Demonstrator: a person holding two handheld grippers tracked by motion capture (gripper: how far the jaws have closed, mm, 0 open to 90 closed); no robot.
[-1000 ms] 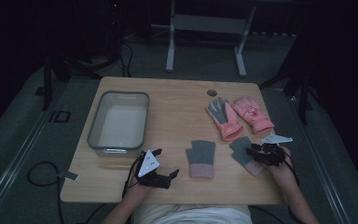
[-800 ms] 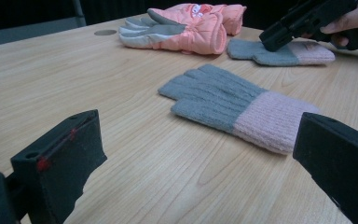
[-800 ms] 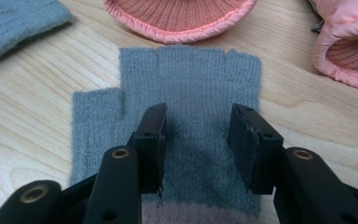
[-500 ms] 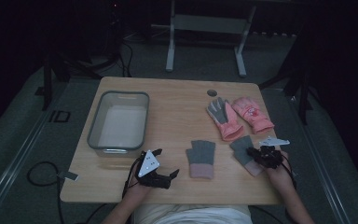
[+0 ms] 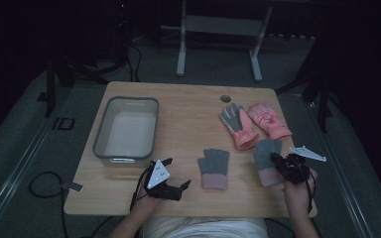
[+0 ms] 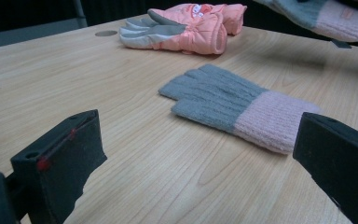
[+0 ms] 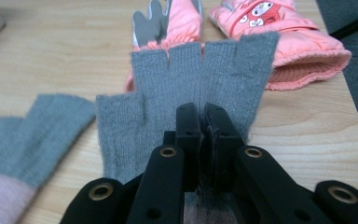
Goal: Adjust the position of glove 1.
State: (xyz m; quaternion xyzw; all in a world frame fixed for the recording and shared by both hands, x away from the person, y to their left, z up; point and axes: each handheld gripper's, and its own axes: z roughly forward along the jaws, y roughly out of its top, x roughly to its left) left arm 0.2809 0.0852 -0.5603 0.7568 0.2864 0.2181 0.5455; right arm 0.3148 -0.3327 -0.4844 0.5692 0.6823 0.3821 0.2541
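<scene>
My right gripper [image 5: 279,162] is shut on a grey knit glove with a pink cuff [image 5: 266,152], pinching it near the palm, and the grey fingers [image 7: 186,84] fan out beyond the jaws. In the left gripper view this held glove [image 6: 317,11] hangs above the tabletop. Its partner, a second grey and pink knit glove [image 5: 214,167], lies flat at the front middle. My left gripper [image 5: 175,173] rests near the front edge, open, with the flat glove [image 6: 233,105] lying beyond its jaws.
Two pink padded gloves [image 5: 238,126] [image 5: 269,120] lie side by side at the back right, just beyond the held glove. A clear plastic bin [image 5: 99,136] stands at the left of the wooden table [image 5: 178,104]. A round hole [image 5: 226,98] is near the far edge.
My right hand has shifted and risen a little, and the grey glove it pinches has come up off the table with it. The left gripper has kept still.
</scene>
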